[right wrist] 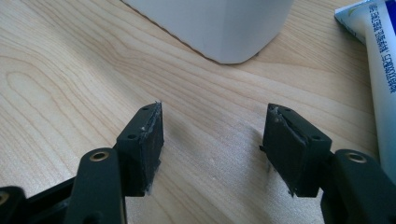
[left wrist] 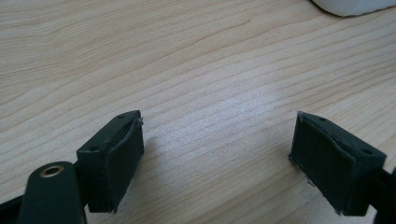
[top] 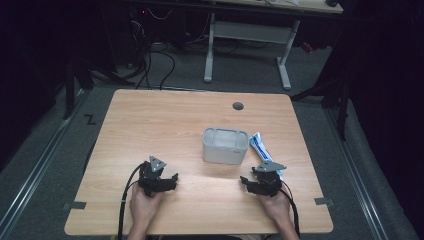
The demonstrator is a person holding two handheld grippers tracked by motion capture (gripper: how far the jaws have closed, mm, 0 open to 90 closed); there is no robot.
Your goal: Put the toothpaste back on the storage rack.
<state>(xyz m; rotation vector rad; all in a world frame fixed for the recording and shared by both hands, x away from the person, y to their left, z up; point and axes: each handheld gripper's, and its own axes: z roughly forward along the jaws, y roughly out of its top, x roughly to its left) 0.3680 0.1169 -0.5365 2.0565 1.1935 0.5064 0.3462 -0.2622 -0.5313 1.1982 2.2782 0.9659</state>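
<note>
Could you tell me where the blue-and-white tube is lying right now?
In the high view, the tube lies right of the white container, just beyond the right tool.

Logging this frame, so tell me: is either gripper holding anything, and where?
Nothing is held. The left gripper and right gripper both stand open over bare table.

The bench (top: 150,125) is pale wood grain, smooth and matt; the box (top: 225,145) looks like matt white plastic; the tube (right wrist: 380,70) is glossy.
</note>
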